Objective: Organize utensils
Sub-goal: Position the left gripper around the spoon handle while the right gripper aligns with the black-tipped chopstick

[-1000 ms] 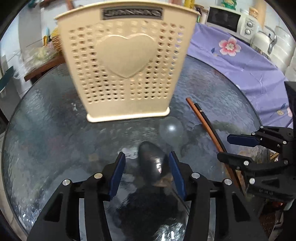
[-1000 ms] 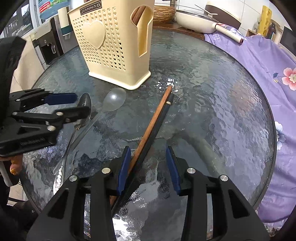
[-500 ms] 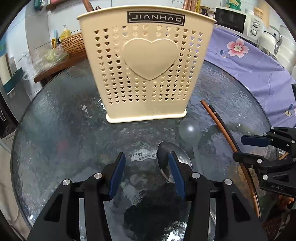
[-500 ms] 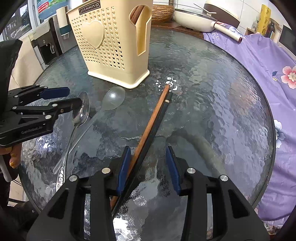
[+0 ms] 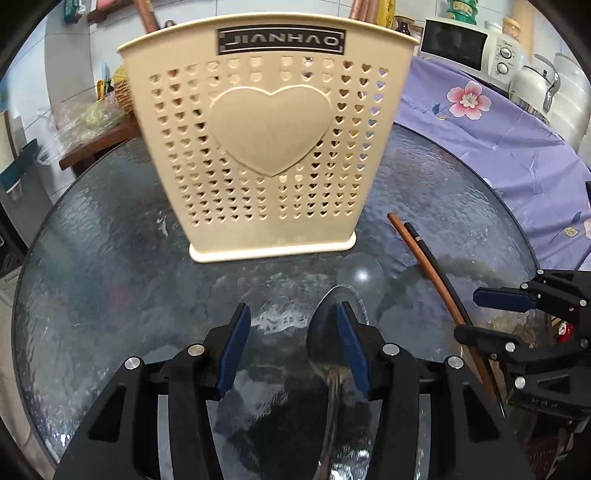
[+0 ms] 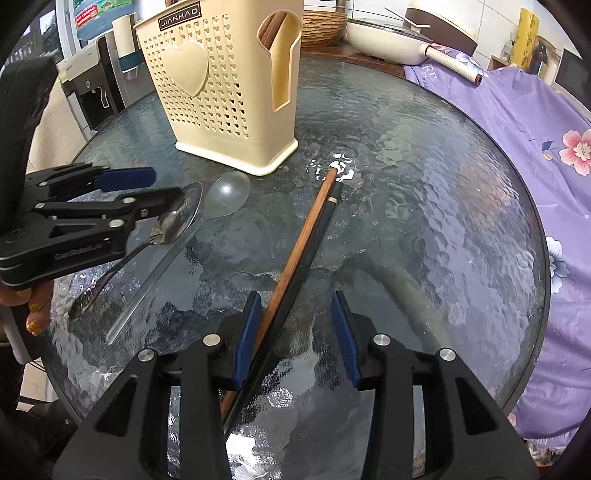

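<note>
A cream utensil holder (image 5: 269,147) (image 6: 221,92) stands on the round glass table (image 5: 92,258) (image 6: 443,203), with chopsticks in its side slot. My left gripper (image 5: 291,332) (image 6: 164,184) is open. A metal spoon (image 5: 325,332) (image 6: 177,221) has its bowl tipped against the inner side of the right finger, with no pad pressing from the other side. A clear plastic spoon (image 5: 360,275) (image 6: 229,195) lies just beyond it. My right gripper (image 6: 295,328) (image 5: 469,314) is open astride a brown and a black chopstick (image 6: 306,240) (image 5: 424,258), which lie close to its left pad.
A purple flowered cloth (image 6: 535,129) (image 5: 498,140) covers the surface to the right of the table. A microwave (image 5: 454,48) and a kettle (image 5: 532,85) stand behind it. A pan (image 6: 388,40) and a wicker basket (image 6: 321,26) sit behind the table. A person's hand (image 6: 33,306) holds the left gripper.
The left gripper has shifted sideways, so the metal spoon's bowl went from the middle of its jaws to its right finger. The spoon's handle swung left. The right gripper stayed still.
</note>
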A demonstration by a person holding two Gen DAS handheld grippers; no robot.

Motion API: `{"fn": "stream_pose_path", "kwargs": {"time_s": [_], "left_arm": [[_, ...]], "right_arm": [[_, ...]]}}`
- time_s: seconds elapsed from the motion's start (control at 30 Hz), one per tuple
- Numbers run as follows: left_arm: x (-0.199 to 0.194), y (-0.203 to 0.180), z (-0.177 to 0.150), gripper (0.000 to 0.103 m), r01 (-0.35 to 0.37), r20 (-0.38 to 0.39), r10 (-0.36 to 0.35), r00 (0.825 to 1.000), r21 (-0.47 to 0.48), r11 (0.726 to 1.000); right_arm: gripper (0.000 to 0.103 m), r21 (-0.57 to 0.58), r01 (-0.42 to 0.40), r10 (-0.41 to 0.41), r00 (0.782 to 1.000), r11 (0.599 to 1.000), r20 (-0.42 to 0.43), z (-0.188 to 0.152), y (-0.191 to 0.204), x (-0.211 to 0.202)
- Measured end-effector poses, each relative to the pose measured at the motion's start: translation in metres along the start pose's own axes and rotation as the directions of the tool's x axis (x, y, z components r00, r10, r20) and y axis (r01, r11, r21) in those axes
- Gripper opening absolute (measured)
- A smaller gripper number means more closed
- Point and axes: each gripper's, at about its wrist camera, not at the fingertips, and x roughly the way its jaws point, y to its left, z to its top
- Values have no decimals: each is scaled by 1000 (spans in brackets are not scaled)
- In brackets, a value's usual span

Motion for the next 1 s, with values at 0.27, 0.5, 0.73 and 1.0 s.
{"fn": "stream_pose_path", "kwargs": {"time_s": [0.27, 0.5, 0.73, 1.0], "left_arm": [[-14, -19, -13, 48, 28, -3, -28, 1000, 106, 994], [1, -25, -5, 50, 40, -19, -39, 999, 88, 995], [7, -21, -4, 50, 39, -17, -39, 999, 46, 998], [2, -10, -12, 50, 49, -26, -48, 999, 40, 998]], "right_arm": [[40, 24, -17, 17, 1000, 1000, -1, 0, -2, -2], [40, 116, -40, 36, 999, 992, 28, 8, -16, -9], [32, 203, -9, 4, 1000, 979, 25, 22, -29, 5], [30, 230, 7, -10, 1000, 973, 10, 33, -36, 13]]}}
